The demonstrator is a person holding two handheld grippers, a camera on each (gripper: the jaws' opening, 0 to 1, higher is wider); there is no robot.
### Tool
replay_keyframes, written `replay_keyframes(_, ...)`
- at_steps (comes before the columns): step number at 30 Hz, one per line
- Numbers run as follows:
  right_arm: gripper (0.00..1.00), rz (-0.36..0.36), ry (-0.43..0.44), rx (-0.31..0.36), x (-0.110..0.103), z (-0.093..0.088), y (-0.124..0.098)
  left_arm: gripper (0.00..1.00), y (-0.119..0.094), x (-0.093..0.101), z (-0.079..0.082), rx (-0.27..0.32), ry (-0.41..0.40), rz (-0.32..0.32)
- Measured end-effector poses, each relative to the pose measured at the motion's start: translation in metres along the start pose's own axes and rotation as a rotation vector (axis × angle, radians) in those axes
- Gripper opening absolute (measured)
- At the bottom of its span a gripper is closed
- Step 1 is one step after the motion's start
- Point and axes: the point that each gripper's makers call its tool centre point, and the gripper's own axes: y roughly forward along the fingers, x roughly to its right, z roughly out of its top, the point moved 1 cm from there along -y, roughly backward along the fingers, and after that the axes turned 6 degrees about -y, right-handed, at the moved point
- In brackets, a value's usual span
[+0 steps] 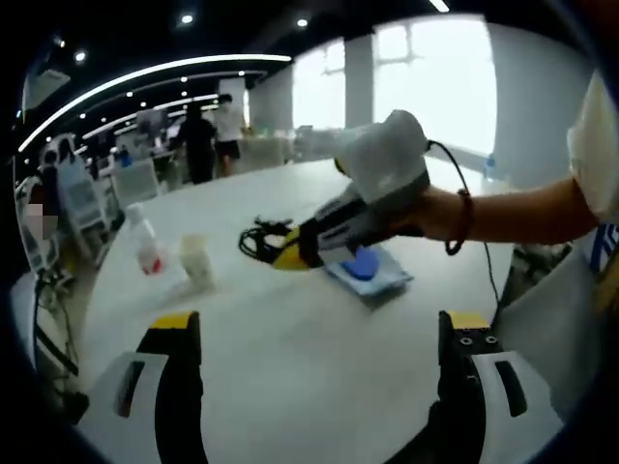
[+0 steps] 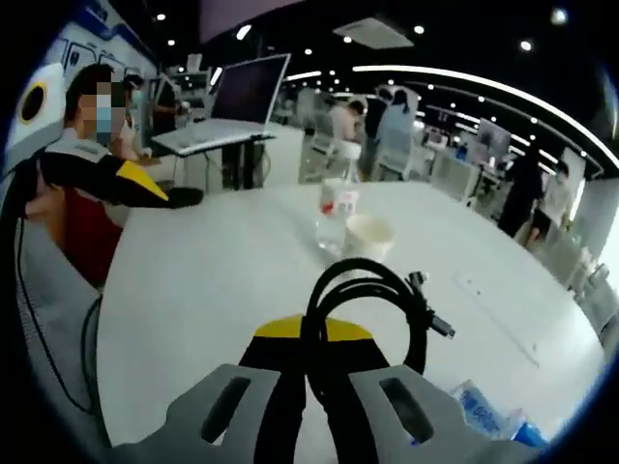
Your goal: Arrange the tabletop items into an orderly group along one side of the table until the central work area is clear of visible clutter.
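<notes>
My right gripper (image 2: 311,336) is shut on a coiled black cable (image 2: 372,290), which loops up above its yellow-tipped jaws. In the left gripper view the right gripper (image 1: 286,253) comes in from the right in a white-gloved hand, holding the black cable (image 1: 259,239) just over the white table (image 1: 309,329). A blue-and-white packet (image 1: 368,269) lies under it, and the packet (image 2: 484,411) also appears at the lower right of the right gripper view. A clear bottle (image 1: 145,242) and a white cup (image 1: 196,259) stand together. My left gripper (image 1: 319,333) is open over bare tabletop.
The bottle (image 2: 334,208) and cup (image 2: 370,235) stand beyond the cable. The left gripper (image 2: 174,197) reaches in from the left. A laptop on a stand (image 2: 232,106) sits past the table's far edge. People sit and stand around neighbouring desks.
</notes>
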Motion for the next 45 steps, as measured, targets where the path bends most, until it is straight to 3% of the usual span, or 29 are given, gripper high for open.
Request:
replay_keyframes(4,0.04,0.037,-0.026,-0.018,-0.017,-0.002,0.001,1.00,0.000,0.000,0.000,-0.003,0.003,0.000)
replay_keyframes(8,0.04,0.122,-0.043,-0.056,-0.039,-0.014,0.005,1.00,-0.001,-0.002,-0.001,-0.004,0.001,0.005)
replay_keyframes(16,0.04,0.187,-0.109,-0.086,-0.068,-0.031,0.011,1.00,-0.002,-0.003,0.002,0.015,-0.018,0.010)
replay_keyframes(22,0.06,0.222,-0.126,-0.116,-0.078,-0.048,0.015,1.00,-0.001,-0.004,-0.003,-0.019,0.011,0.024)
replay_keyframes(30,0.06,0.231,-0.147,-0.157,-0.080,-0.065,0.017,1.00,0.000,-0.005,-0.004,-0.018,0.001,0.025)
replay_keyframes(36,0.12,0.230,-0.080,-0.166,-0.080,-0.068,0.015,1.00,0.001,-0.005,-0.011,-0.055,0.000,0.022)
replay_keyframes(41,0.20,0.176,0.042,-0.091,-0.066,-0.048,0.008,1.00,0.000,-0.006,-0.013,-0.069,0.005,0.030)
replay_keyframes(45,0.40,0.127,0.156,-0.093,-0.055,-0.043,-0.003,1.00,-0.001,-0.008,-0.009,-0.042,-0.004,0.039)
